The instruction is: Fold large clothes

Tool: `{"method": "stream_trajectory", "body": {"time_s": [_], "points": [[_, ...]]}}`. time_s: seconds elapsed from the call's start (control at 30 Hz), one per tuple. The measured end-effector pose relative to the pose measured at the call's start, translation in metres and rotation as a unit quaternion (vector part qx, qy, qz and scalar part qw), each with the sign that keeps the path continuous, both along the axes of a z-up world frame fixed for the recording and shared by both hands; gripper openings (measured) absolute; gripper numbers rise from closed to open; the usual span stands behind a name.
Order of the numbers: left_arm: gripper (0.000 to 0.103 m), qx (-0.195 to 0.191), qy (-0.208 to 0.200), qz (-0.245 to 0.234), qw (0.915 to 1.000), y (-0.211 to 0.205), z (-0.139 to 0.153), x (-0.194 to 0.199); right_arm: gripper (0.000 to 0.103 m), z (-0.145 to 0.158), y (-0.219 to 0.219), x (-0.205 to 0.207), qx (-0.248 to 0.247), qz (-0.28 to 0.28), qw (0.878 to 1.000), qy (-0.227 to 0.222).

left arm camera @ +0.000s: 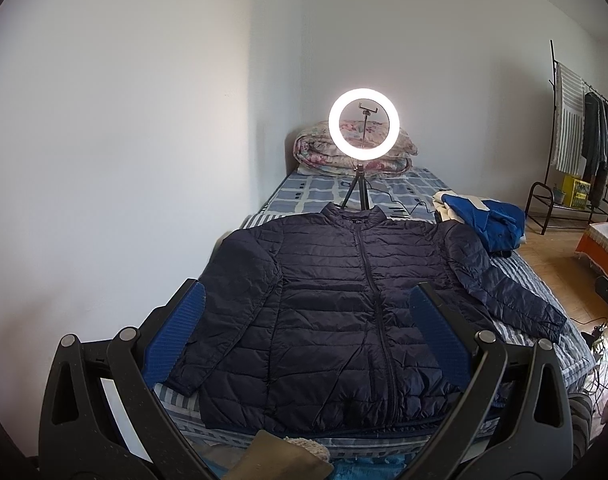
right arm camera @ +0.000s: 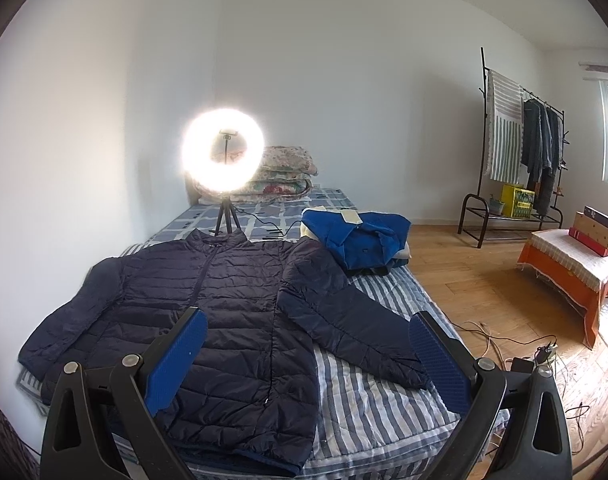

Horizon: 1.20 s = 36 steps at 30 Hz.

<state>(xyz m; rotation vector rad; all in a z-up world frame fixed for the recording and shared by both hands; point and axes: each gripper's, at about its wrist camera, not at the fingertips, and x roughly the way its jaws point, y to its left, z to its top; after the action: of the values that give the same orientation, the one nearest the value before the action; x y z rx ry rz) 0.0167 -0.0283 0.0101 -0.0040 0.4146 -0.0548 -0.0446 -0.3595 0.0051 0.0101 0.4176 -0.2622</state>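
A dark navy quilted puffer jacket lies flat, zipped, front up on the striped bed, collar toward the far end, both sleeves spread outward. It also shows in the right wrist view, with its right sleeve angled across the striped cover. My left gripper is open and empty, held above the jacket's lower half. My right gripper is open and empty, held above the jacket's right side near the bed's near end.
A lit ring light on a tripod stands on the bed behind the collar. A blue garment pile lies at the bed's right edge. Folded quilts at the head. Clothes rack, orange-covered bench, floor cables to the right.
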Motion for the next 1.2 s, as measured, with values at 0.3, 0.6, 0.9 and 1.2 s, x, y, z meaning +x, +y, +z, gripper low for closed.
{"method": "stream_trajectory", "body": {"time_s": [0.3,0.6,0.9,1.2], "points": [[0.103,0.000,0.004,-0.014,0.9999,-0.007,0.003,0.015,0.102,0.005,-0.003,0.003,-0.006,-0.012,1.000,-0.004],[0.103,-0.007,0.008,-0.039,0.9992,-0.018,0.011,0.041,0.102,0.012,0.001,0.003,-0.007,-0.042,0.999,-0.013],[0.103,-0.021,0.013,-0.051,0.9984,-0.036,0.008,0.064,0.102,0.025,0.023,-0.001,-0.018,-0.080,0.996,-0.026],[0.103,-0.003,0.010,-0.064,0.9979,-0.064,0.007,0.052,0.102,0.016,0.036,-0.004,0.021,-0.079,0.996,-0.020]]}}
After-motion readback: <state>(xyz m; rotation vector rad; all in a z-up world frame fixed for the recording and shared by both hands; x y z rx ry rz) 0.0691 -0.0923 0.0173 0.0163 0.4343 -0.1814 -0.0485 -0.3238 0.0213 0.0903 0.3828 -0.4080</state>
